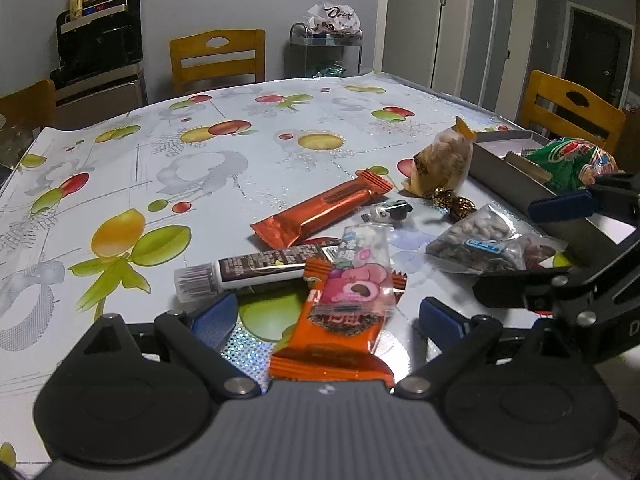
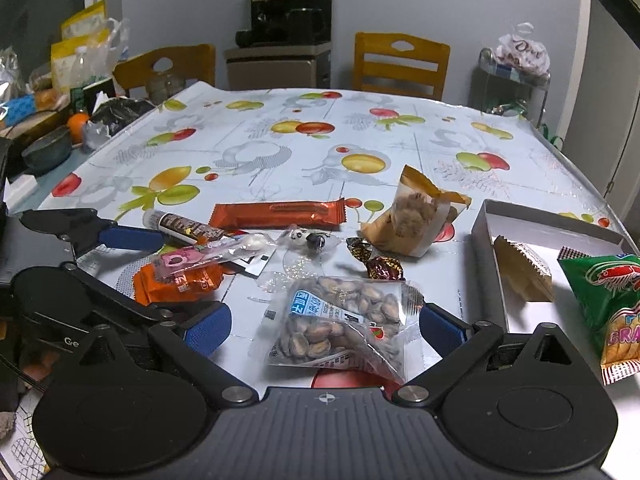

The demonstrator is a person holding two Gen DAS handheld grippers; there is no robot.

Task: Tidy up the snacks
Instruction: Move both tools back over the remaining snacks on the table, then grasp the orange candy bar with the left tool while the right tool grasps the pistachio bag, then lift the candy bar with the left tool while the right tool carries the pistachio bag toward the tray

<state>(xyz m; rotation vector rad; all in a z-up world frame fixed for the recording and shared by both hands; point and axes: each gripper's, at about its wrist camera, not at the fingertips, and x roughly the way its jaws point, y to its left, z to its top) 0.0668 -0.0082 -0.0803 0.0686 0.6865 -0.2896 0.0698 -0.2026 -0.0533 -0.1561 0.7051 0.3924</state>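
we see the left gripper (image 1: pixel 326 316) wide open, an orange snack packet (image 1: pixel 340 332) lying between its fingers, pads apart from it. the right gripper (image 2: pixel 324 324) is also wide open, its fingers either side of a clear bag of seeds (image 2: pixel 340 324), pads not pressing. the grey box (image 2: pixel 486 236) sits near the table's (image 2: pixel 280 160) right edge, a green chip bag (image 2: pixel 612 296) partly in it.

Both grippers tilt down toward the table, side by side. The left gripper (image 1: pixel 324 320) stands with jaws spread wide. The right gripper (image 2: pixel 324 326) also gapes, pads pressing nothing.
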